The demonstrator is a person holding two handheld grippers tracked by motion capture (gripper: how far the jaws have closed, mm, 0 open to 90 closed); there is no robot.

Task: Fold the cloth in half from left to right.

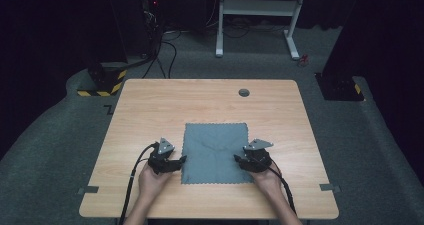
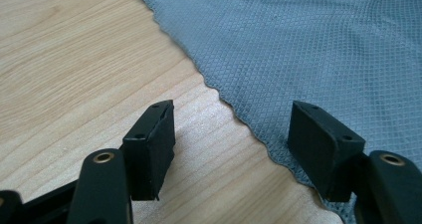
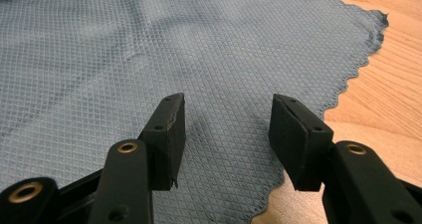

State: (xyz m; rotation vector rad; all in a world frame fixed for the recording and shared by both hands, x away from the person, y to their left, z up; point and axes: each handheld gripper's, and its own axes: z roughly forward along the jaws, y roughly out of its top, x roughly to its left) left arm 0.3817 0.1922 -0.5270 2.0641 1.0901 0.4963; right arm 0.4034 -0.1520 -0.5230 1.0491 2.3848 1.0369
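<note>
From above, a grey cloth [image 1: 215, 153] lies flat on the near middle of the wooden table [image 1: 150, 105], the left gripper [image 1: 181, 161] at its left edge and the right gripper [image 1: 238, 160] at its right edge. Along the left gripper's jaws, they stand wide apart astride the scalloped hem [image 2: 234, 112], gripping nothing. Along the right gripper's jaws, they gape over the cloth, also empty. It looks like the start of a fold: each must next pinch its edge.

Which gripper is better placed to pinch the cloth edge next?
Left, probably. The left gripper has open jaws straddling the grey cloth edge; the right gripper, also open, sits mostly over cloth inside its edge.
</note>
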